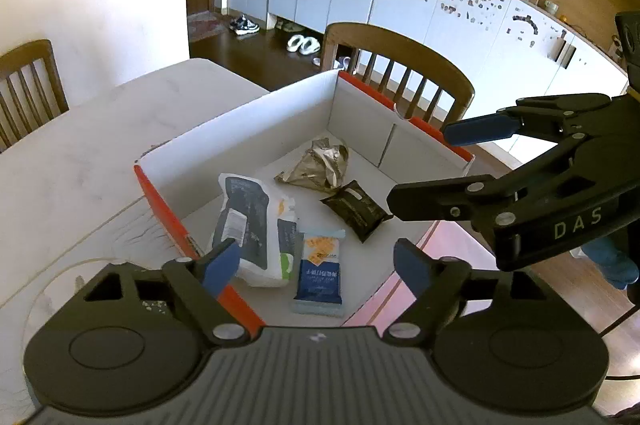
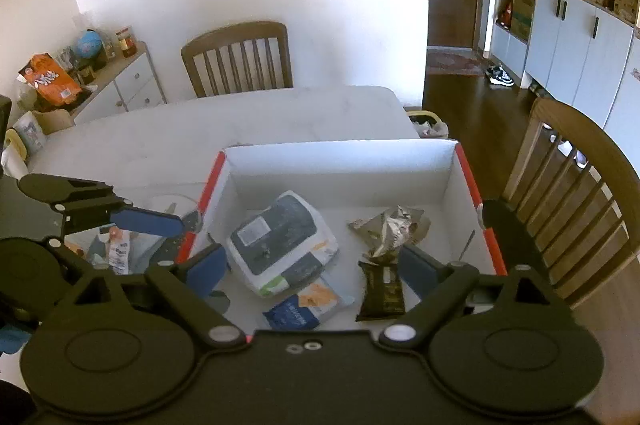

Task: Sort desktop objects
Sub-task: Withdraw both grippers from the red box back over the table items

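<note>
The box (image 1: 360, 113), the open cardboard carton with white inner walls and orange-red outer edges, stands on my white table (image 1: 80, 153) near its corner, and it holds four things on its pale floor. The largest is a white and dark grey pouch (image 1: 256, 225) with a printed label, lying flat toward the left wall. Touching its near end is a small blue and white packet (image 1: 320, 269) with orange print at its top. Further right lies a dark, almost black flat packet (image 1: 356, 211) with a pale strip on it, set at a slant. Just behind it sits a crumpled silvery-gold wrapper (image 1: 320, 165), bunched up and standing a little off the floor; in the right wrist view its near tip looks to touch the dark packet, though I cannot be sure.

My left claw (image 1: 316, 265) hangs over the near left corner of the box, released, its blue pads spread wide with nothing gripped between them. My right claw (image 2: 316, 271) hangs over the near edge, likewise released and empty; the pouch and both packets show in the gap below it, untouched.

Outside the box, left of its orange wall, a few more small packets (image 2: 120, 245) lie on the table, partly hidden behind my left claw. Wooden chairs (image 2: 240, 59) stand around the table.
</note>
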Action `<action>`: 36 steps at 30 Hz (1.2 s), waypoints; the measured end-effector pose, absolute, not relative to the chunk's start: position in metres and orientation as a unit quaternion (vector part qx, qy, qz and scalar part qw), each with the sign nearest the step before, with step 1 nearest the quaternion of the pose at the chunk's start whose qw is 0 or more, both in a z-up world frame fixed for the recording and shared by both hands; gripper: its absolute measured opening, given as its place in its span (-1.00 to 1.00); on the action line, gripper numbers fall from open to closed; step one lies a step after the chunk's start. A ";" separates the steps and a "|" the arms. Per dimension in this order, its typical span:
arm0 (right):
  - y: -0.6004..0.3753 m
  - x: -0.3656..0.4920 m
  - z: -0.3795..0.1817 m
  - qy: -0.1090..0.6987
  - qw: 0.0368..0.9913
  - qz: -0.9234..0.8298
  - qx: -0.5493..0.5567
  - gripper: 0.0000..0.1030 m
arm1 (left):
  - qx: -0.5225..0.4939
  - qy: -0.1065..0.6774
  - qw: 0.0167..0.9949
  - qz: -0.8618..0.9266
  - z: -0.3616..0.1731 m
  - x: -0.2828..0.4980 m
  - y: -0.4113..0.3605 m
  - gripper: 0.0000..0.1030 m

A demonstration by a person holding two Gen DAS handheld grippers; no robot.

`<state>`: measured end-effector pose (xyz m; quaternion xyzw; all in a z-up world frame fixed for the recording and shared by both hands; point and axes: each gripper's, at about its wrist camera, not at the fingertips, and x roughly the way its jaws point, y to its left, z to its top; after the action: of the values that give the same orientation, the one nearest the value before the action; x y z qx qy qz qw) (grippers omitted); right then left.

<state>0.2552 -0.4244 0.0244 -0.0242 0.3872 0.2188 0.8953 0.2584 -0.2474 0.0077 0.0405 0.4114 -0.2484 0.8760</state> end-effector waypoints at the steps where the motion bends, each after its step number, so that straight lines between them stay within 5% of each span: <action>1: -0.424 0.253 0.025 0.385 0.897 0.216 -0.022 0.84 | 0.040 0.409 0.877 -0.250 0.009 0.256 -0.246 0.66; 36: -0.340 0.153 0.041 0.335 0.929 0.161 0.002 0.88 | 0.000 0.341 0.917 -0.207 0.034 0.151 -0.125 0.70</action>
<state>0.1534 -0.3398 0.0414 0.0021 0.3346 0.1607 0.9285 0.1509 -0.1247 0.0335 0.0003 0.3409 -0.2074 0.9169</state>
